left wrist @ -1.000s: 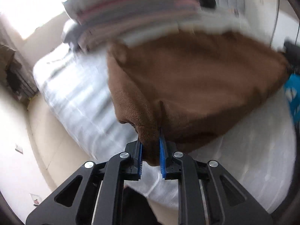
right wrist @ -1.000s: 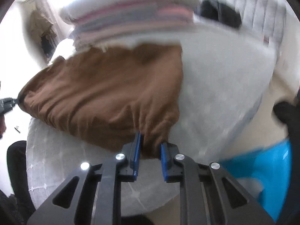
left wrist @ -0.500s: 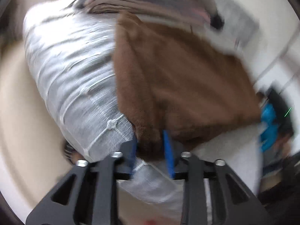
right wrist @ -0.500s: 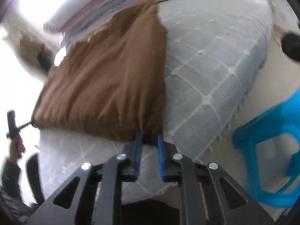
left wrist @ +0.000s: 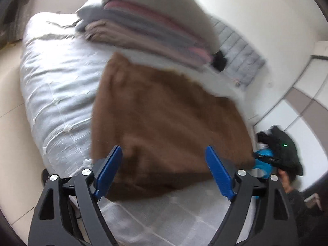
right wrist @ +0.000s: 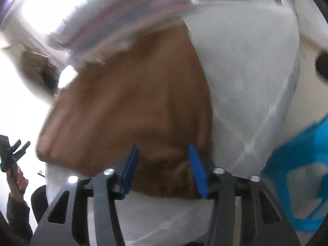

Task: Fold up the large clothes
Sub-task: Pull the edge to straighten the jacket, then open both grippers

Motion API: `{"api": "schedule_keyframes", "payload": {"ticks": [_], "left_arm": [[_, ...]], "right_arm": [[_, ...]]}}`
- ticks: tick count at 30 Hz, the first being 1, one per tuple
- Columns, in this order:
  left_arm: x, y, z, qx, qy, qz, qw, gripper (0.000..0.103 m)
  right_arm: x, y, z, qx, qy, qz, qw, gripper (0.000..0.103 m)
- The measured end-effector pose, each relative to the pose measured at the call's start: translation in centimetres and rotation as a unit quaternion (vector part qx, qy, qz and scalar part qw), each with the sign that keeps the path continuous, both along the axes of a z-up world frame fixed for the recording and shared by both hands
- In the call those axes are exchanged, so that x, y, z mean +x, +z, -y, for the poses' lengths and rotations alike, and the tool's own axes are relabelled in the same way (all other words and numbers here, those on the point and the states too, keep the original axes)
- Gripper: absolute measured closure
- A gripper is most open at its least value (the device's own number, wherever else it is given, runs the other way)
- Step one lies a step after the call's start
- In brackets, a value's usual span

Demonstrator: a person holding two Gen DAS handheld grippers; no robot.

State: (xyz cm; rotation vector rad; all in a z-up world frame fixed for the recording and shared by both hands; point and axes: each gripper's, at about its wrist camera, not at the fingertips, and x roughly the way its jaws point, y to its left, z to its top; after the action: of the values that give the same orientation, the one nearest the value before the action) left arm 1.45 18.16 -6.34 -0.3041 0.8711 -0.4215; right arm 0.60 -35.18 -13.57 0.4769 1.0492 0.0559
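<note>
1. Looking down my left gripper [left wrist: 164, 171], I see its two blue pads spread wide, with nothing pinched between them.
2. Beyond those pads lies the brown garment [left wrist: 164, 127], folded into a rough rectangle and resting flat on the white quilted bed [left wrist: 59, 94].
3. From this view the left pad [left wrist: 108, 172] overlaps the cloth's near left corner, but I cannot tell whether it touches the fabric.
4. At the far end of the bed sits a stack of folded clothes [left wrist: 155, 32] in grey, pink and beige, just beyond the brown garment's far edge.
5. A small dark item [left wrist: 219, 61] lies beside that stack, near a grey quilted piece [left wrist: 239, 61] against the wall.
6. My right gripper [right wrist: 164, 169] is also parted, its blue pads apart with the garment's near edge [right wrist: 133, 106] showing between them; this view is blurred, so contact is unclear.
7. In the right wrist view the brown cloth [right wrist: 133, 106] covers the left part of the bed [right wrist: 246, 82], and the stacked clothes [right wrist: 127, 28] smear across the top.
8. A blue stool [right wrist: 297, 184] stands on the floor off the bed's right side.
9. The other gripper [right wrist: 17, 149] shows small at the left edge of that view, held in a hand [right wrist: 18, 182].
</note>
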Motion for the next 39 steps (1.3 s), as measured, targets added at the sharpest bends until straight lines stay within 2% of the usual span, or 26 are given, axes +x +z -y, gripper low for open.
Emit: {"api": "schedule_keyframes", "payload": {"ticks": [1,2,3,5,7,8,9,10,12,13,15,19,21,23,25,27,29,31,33,36,39], "left_arm": [[0.8,-1.4,0.0,0.026,0.011,-0.018,0.9994,0.027],[1.8,-3.4,-0.6,0.035,0.021,-0.05,0.9979,0.034],[1.9,-4.2,-1.1,0.032,0.029,-0.06,0.9973,0.039],[1.2,-3.9,-1.5,0.022,0.038,-0.045,0.998,0.039],[0.6,-3.5,-1.4,0.027,0.044,-0.034,0.9981,0.039],[0.4,-3.4,-1.3,0.025,0.043,-0.032,0.9982,0.039],[0.3,-3.5,-1.0,0.028,0.042,-0.033,0.9982,0.038],[0.3,-3.7,-0.9,0.035,0.042,-0.037,0.9978,0.038],[1.1,-4.5,-0.5,0.047,0.041,-0.052,0.9967,0.038],[0.9,-4.3,-0.8,0.045,0.044,-0.057,0.9964,0.038],[0.9,-3.9,-1.5,0.041,0.057,-0.053,0.9962,0.038],[-1.5,-1.5,-2.5,0.059,0.075,-0.004,0.9954,0.036],[-3.3,-0.9,-3.4,0.013,0.077,-0.003,0.9969,0.029],[-4.7,-1.0,-4.3,-0.049,0.078,-0.011,0.9957,0.026],[-6.1,-1.7,-4.9,-0.109,0.075,-0.028,0.9908,0.025],[-6.9,-3.1,-5.0,-0.165,0.072,-0.049,0.9823,0.024],[-7.0,-4.2,-4.6,-0.182,0.073,-0.059,0.9789,0.024],[-6.5,-5.5,-4.1,-0.199,0.074,-0.071,0.9746,0.024],[-5.9,-6.9,-3.8,-0.225,0.077,-0.086,0.9674,0.024],[-5.1,-8.4,-4.1,-0.263,0.095,-0.097,0.955,0.024],[-4.5,-9.9,-5.1,-0.327,0.117,-0.11,0.9312,0.023]], "right_arm": [[-0.1,-0.2,1.1,0.025,-0.018,-0.003,1.0,0.084],[-0.4,0.2,1.8,0.043,-0.029,-0.005,0.999,0.087],[-0.6,0.9,1.7,0.039,-0.028,-0.002,0.999,0.087],[-1.5,3.7,0.4,0.004,-0.01,0.034,0.999,0.085],[-2.1,6.5,-0.9,-0.004,0.008,0.087,0.996,0.083],[-2.0,7.2,-1.1,-0.003,0.011,0.103,0.995,0.076],[-1.8,7.4,-1.4,-0.006,0.01,0.108,0.994,0.062],[-1.2,6.8,-1.6,-0.012,0.007,0.093,0.996,0.057],[1.0,1.3,-1.6,-0.038,0.003,-0.032,0.999,0.058],[1.0,0.2,-1.1,-0.026,0.0,-0.026,0.999,0.058],[0.3,1.3,-1.0,-0.019,-0.021,-0.013,1.0,0.058],[-1.7,5.5,-3.8,-0.087,-0.019,0.056,0.994,0.054],[-2.4,6.6,-5.2,-0.095,-0.002,0.09,0.991,0.044],[-2.6,7.8,-7.3,-0.098,0.016,0.123,0.987,0.041],[-2.2,8.5,-11.1,-0.089,0.052,0.145,0.984,0.041],[-1.8,8.6,-14.0,-0.1,0.088,0.15,0.98,0.036],[0.2,6.8,-16.9,-0.119,0.128,0.131,0.976,0.034],[2.5,2.4,-18.7,-0.152,0.152,0.045,0.976,0.033],[3.5,-0.2,-18.7,-0.151,0.158,0.018,0.976,0.032],[2.6,1.4,-17.5,-0.105,0.133,0.033,0.985,0.032],[1.7,3.2,-16.5,-0.074,0.128,0.054,0.988,0.032]]}}
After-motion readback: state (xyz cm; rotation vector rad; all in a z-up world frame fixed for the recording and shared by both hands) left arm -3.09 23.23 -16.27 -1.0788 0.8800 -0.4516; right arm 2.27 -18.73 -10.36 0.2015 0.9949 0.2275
